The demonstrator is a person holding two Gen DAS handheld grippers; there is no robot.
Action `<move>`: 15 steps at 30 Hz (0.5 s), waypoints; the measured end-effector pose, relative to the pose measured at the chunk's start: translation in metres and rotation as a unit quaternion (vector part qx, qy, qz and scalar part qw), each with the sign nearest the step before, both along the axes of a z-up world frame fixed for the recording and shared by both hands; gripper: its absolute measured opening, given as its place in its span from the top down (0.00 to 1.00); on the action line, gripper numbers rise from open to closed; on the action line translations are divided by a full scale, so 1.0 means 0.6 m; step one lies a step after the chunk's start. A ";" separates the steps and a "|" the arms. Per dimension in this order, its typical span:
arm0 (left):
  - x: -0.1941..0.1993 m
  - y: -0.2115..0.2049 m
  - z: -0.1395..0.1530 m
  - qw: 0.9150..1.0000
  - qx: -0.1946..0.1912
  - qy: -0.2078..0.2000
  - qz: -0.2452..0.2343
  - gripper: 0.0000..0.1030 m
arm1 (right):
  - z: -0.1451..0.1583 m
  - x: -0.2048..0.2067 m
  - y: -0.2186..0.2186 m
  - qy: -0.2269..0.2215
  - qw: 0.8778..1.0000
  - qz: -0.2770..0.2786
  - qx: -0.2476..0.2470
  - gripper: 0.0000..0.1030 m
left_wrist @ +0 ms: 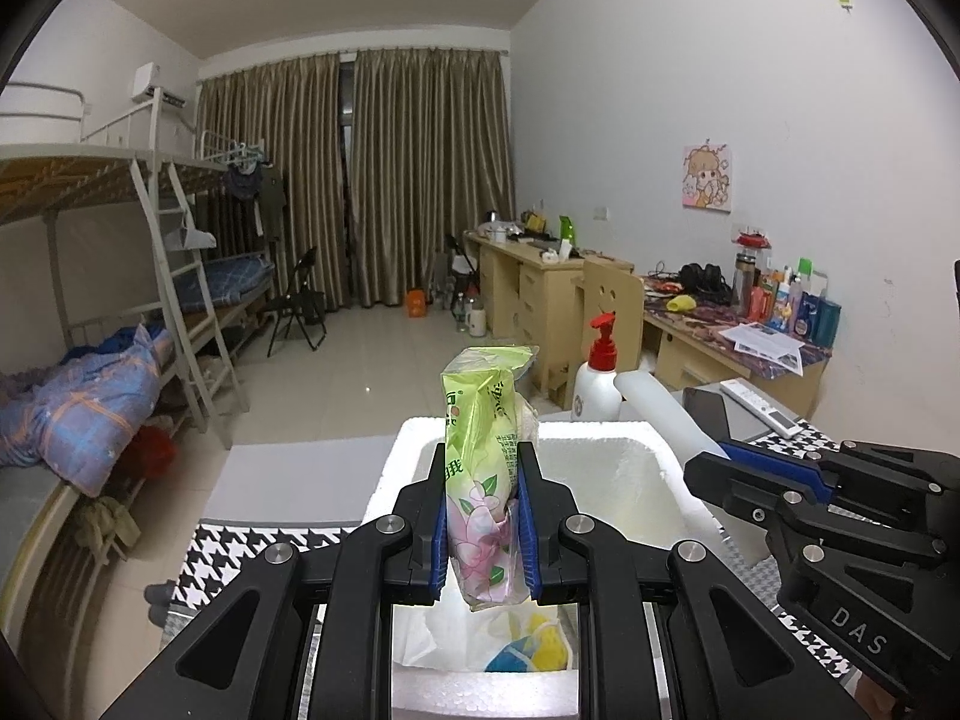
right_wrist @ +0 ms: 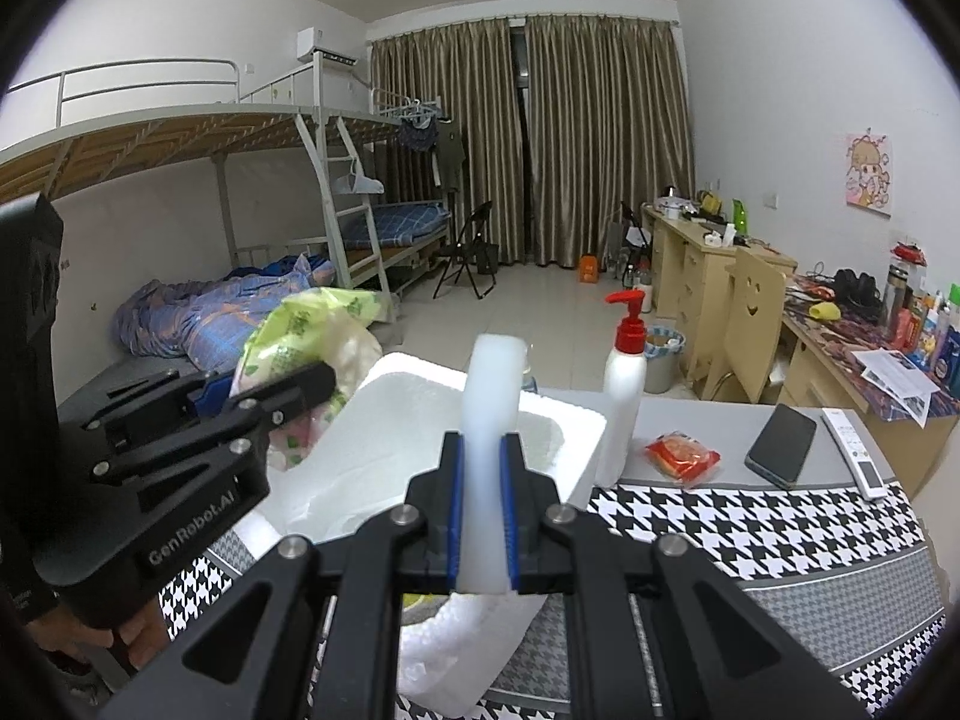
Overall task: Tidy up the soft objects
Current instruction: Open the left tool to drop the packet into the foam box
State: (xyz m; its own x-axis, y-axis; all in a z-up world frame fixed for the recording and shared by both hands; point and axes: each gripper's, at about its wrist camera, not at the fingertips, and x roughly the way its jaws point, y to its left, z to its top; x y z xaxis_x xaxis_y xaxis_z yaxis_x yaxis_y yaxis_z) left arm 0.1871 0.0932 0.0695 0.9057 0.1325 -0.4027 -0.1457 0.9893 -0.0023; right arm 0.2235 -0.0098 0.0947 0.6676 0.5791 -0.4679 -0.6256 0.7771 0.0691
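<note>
Both tongs loaded over a white foam box on the bench, dorm rm behind.

Left tongs [left_wrist: 483, 516] clamp a green floral tissue pack [left_wrist: 483, 480], upright, above the foam box [left_wrist: 648, 468]; right tongs [right_wrist: 483, 516] pinch a white foam strip [right_wrist: 489, 420] over the same box. Bench [right_wrist: 750, 528] wears a b/w houndstooth cloth w/ pump bottle [right_wrist: 624, 396], red packet [right_wrist: 684, 456], phone [right_wrist: 780, 444], remote [right_wrist: 852, 450]. Rm: bunk beds [right_wrist: 270, 138] left, tan curtains [right_wrist: 540, 138] (drawn) at back, cluttered desks [right_wrist: 708, 258] along the right wall, tile floor.
</note>
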 end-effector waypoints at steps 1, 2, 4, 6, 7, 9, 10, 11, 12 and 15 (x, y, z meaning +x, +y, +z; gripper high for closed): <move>0.001 0.002 -0.001 1.000 -0.001 0.001 0.001 0.80 | -0.001 0.001 0.001 0.001 1.000 0.000 -0.001 0.86; 0.003 0.004 -0.003 1.000 -0.002 0.002 0.003 0.80 | -0.001 0.001 0.002 0.001 1.000 0.001 -0.001 0.86; 0.006 0.006 -0.005 1.000 -0.004 0.006 0.002 0.80 | -0.003 0.003 0.005 0.002 1.000 0.001 -0.002 0.86; 0.012 0.009 -0.006 1.000 -0.006 0.011 -0.001 0.80 | -0.005 0.005 0.006 0.005 1.000 0.002 -0.001 0.86; 0.014 0.009 -0.007 1.000 -0.006 0.013 -0.003 0.80 | -0.006 0.006 0.006 0.006 1.000 0.002 -0.001 0.86; 0.019 0.005 -0.009 1.000 -0.006 0.018 -0.007 0.80 | -0.009 0.010 0.005 0.008 1.000 0.001 -0.001 0.86; 0.022 0.007 -0.009 1.000 -0.007 0.020 -0.008 0.78 | -0.010 0.011 0.006 0.009 1.000 0.001 -0.001 0.86; 0.023 0.008 -0.011 1.000 -0.008 0.023 -0.010 0.77 | -0.011 0.012 0.007 0.009 1.000 0.001 -0.001 0.86; 0.025 0.009 -0.013 1.000 -0.008 0.025 -0.011 0.73 | -0.012 0.013 0.007 0.010 1.000 0.001 -0.002 0.86; 0.026 0.011 -0.017 0.999 -0.011 0.029 -0.012 0.46 | -0.013 0.016 0.008 0.013 1.000 -0.001 -0.002 0.86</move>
State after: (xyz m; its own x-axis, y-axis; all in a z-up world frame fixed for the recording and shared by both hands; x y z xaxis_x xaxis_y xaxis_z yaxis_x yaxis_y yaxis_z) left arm 0.2025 0.0997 0.0595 0.8838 0.1025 -0.4565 -0.1231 0.9923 -0.0156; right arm 0.2334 -0.0050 0.0870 0.6564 0.5757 -0.4876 -0.6215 0.7790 0.0832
